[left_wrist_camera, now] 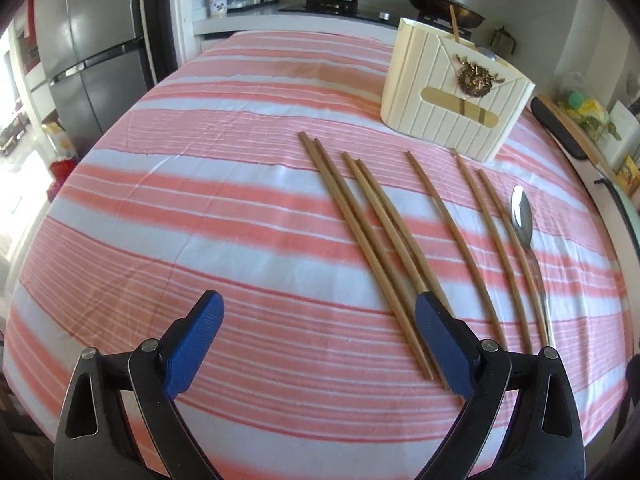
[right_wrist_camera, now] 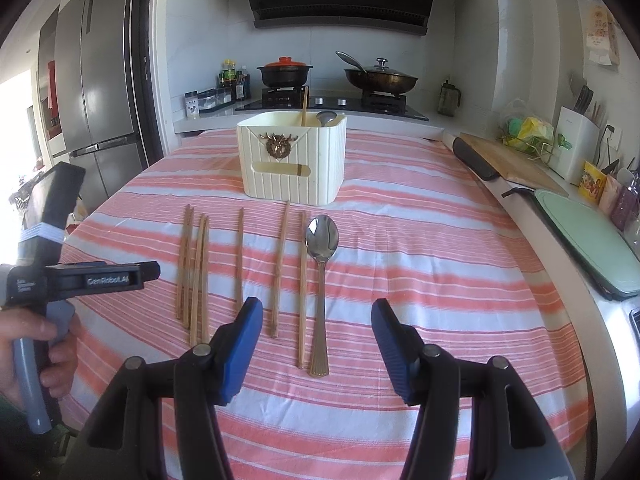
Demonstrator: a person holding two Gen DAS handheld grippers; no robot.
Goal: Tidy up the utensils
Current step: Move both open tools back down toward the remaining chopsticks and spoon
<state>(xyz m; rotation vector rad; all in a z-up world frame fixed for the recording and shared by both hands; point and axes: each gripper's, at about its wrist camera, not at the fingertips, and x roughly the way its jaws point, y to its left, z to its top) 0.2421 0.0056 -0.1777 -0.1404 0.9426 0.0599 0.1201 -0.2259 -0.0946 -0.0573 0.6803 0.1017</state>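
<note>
Left gripper point(left_wrist_camera: 318, 342) gapes empty over the chopsticks point(left_wrist_camera: 360, 248); right gripper point(right_wrist_camera: 316, 344) released above the spoon point(right_wrist_camera: 321, 280).

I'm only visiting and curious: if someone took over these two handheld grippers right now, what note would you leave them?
Left gripper: jaws open, empty, over the near ends of the chopsticks.
Right gripper: jaws open, empty, above the tablecloth.
Seven wooden chopsticks and a metal spoon lie in a row in front of the cream utensil holder.
Done: one chopstick and one spoon are in the holder.
Left: everything on the cloth.
</note>
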